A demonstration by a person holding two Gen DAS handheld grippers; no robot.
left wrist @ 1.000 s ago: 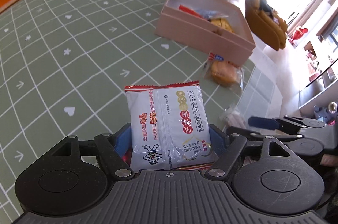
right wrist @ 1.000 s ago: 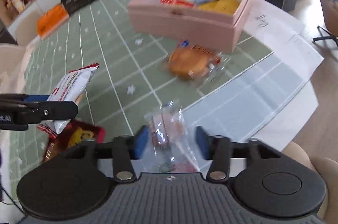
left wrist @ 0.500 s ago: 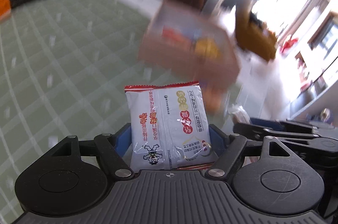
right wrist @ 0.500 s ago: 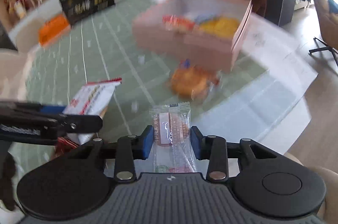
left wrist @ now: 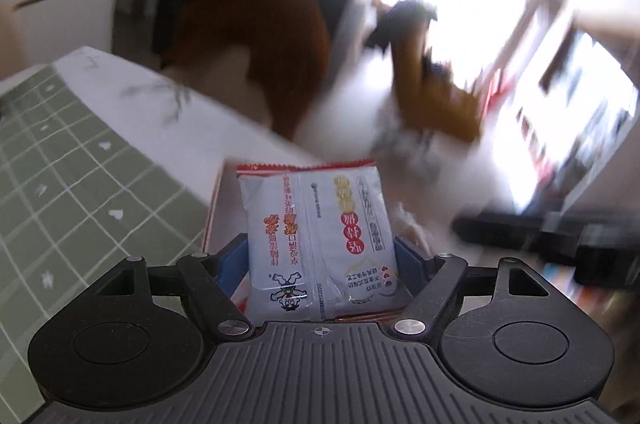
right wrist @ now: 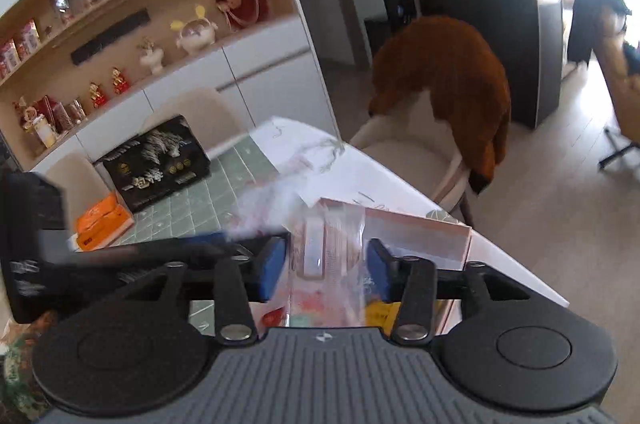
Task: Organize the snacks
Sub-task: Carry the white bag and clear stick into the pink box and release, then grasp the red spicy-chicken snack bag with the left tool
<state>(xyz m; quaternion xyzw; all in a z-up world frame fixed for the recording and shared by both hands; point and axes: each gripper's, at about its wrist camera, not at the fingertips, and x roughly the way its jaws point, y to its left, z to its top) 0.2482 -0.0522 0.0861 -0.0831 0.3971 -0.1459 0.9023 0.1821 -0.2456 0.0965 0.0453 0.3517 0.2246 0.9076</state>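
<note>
**Two snack packets held above a pink box at the counter's corner**

A white snack packet point(left wrist: 316, 240) with a red serrated top edge is clamped upright between the blue pads of the left tool point(left wrist: 316, 260); its printing is seen upside down. Just behind the packet, part of the pink box point(left wrist: 214, 208) is glimpsed, its left wall close to the packet's left edge. To the left, the green gridded mat point(left wrist: 60, 184) is spread over the counter point(left wrist: 160, 96), with a bare white strip left between the mat's edge and the counter's far edge. Everything beyond that edge is heavily blurred.

In the right wrist view, a clear-wrapped snack point(right wrist: 326, 252) is gripped between the blue pads of the right tool point(right wrist: 326, 264), and it is held over the open pink box point(right wrist: 424, 228). The box's far rim is set near the counter's corner point(right wrist: 520, 276), where the white surface ends and the floor point(right wrist: 560, 204) begins. A chair point(right wrist: 404, 148) draped with a brown cover is placed just past that corner. The left tool point(right wrist: 160, 256) is seen close alongside on the left, partly blurred, so little room is left between the two tools. Farther left on the mat, an orange box point(right wrist: 100, 220) and a black box point(right wrist: 156, 160) are set well apart from the pink box.
</note>
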